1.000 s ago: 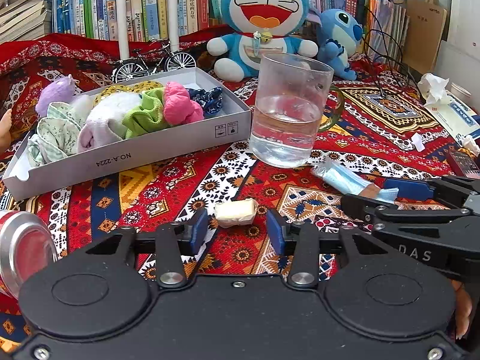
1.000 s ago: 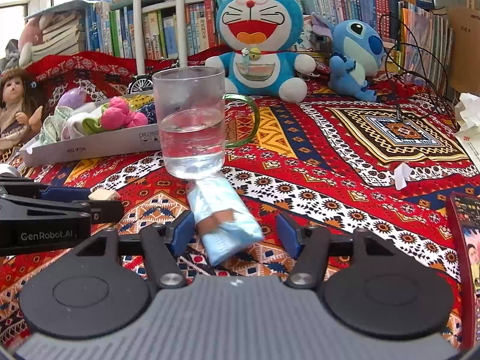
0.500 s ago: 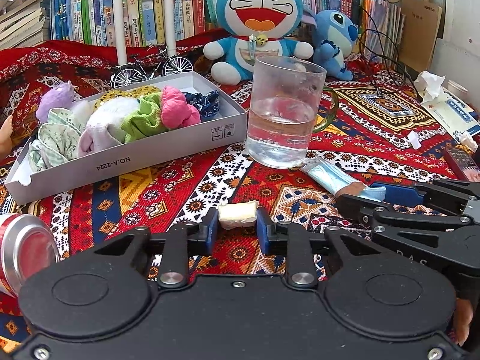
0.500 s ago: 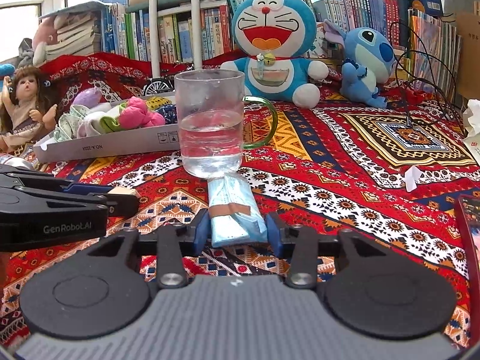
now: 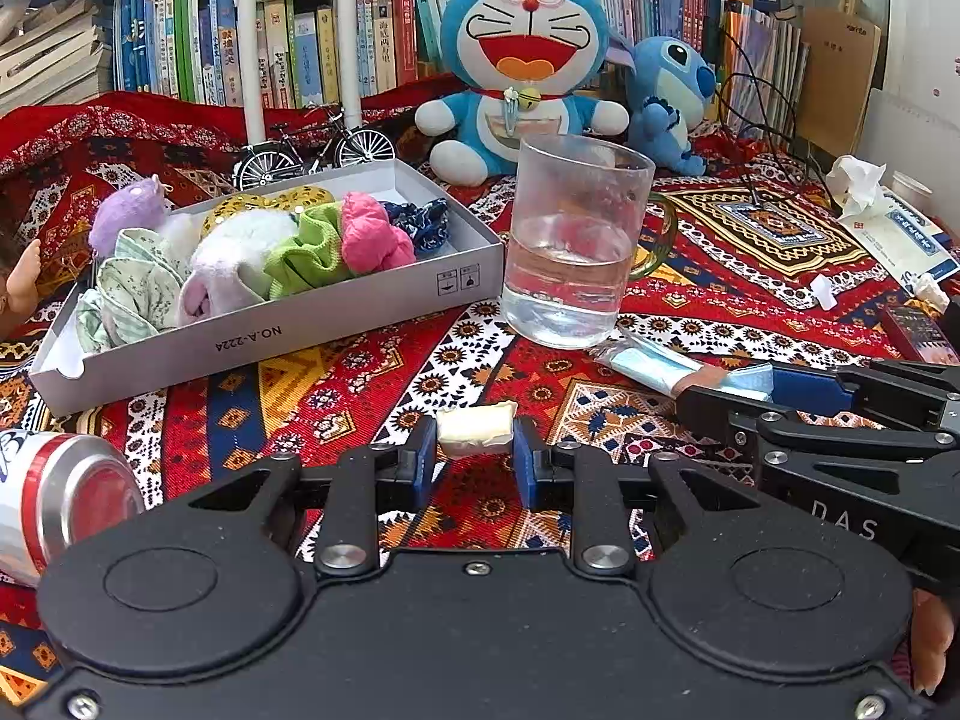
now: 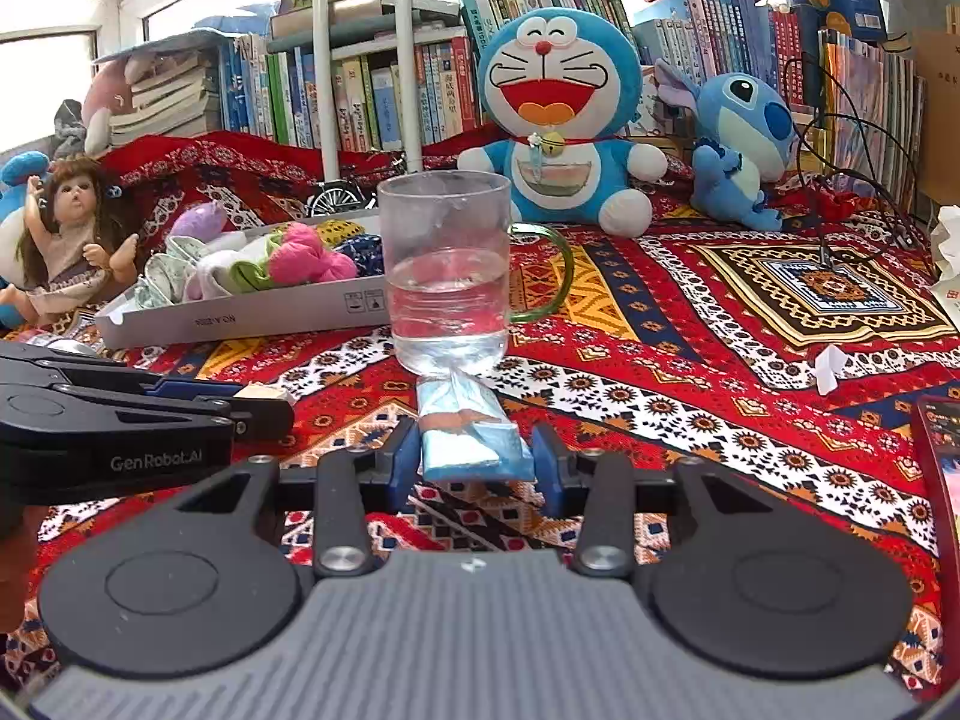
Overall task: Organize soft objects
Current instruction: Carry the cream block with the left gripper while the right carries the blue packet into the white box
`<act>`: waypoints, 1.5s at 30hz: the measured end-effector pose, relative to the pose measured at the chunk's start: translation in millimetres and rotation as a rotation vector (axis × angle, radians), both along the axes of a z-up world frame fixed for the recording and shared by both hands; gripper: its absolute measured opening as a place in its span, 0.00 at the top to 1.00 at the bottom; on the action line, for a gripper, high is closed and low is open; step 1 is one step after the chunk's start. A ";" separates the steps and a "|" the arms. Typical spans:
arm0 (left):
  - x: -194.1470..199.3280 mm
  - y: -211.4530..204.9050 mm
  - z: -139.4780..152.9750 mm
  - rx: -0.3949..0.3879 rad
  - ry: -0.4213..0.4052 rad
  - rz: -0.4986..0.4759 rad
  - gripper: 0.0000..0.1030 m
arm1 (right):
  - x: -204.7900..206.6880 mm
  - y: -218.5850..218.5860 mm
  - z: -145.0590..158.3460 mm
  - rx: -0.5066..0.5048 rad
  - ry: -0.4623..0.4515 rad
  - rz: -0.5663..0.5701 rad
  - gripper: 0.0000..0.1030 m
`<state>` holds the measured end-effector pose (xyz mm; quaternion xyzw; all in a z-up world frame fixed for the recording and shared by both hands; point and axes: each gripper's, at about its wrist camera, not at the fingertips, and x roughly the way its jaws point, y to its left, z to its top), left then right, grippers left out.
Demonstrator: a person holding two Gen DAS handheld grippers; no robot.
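- The small cream soft block [image 5: 476,427] is pinched between the two pads of the left claw [image 5: 474,462], low over the patterned surface [image 5: 360,372].
- The pale blue packet [image 6: 471,441] is gripped by the right claw [image 6: 474,462], just in front of the glass of water [image 6: 447,270].
- The grey box [image 5: 270,324] with soft things stands beside the glass.

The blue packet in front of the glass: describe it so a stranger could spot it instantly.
Find the glass mug of water on the red patterned cloth. Directly before it lies the pale blue packet, near end between the right hand-held gripper pads. A brown band crosses it, unlike the cream block nearby.
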<state>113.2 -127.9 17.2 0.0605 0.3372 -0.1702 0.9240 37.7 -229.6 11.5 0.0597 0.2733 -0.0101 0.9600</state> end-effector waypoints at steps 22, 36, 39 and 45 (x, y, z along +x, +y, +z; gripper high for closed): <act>-2.4 32.9 22.6 -0.007 -0.049 0.052 0.75 | 3.0 28.1 21.8 0.007 -0.056 0.051 0.56; 6.7 76.4 42.8 -0.048 -0.077 0.127 0.75 | 12.4 52.3 35.4 -0.016 -0.079 0.089 0.56; 8.5 85.1 42.5 -0.054 -0.075 0.147 0.75 | 14.6 55.8 36.4 -0.011 -0.081 0.089 0.56; 11.6 101.5 41.8 -0.068 -0.071 0.181 0.75 | 18.1 62.5 36.7 -0.008 -0.080 0.100 0.56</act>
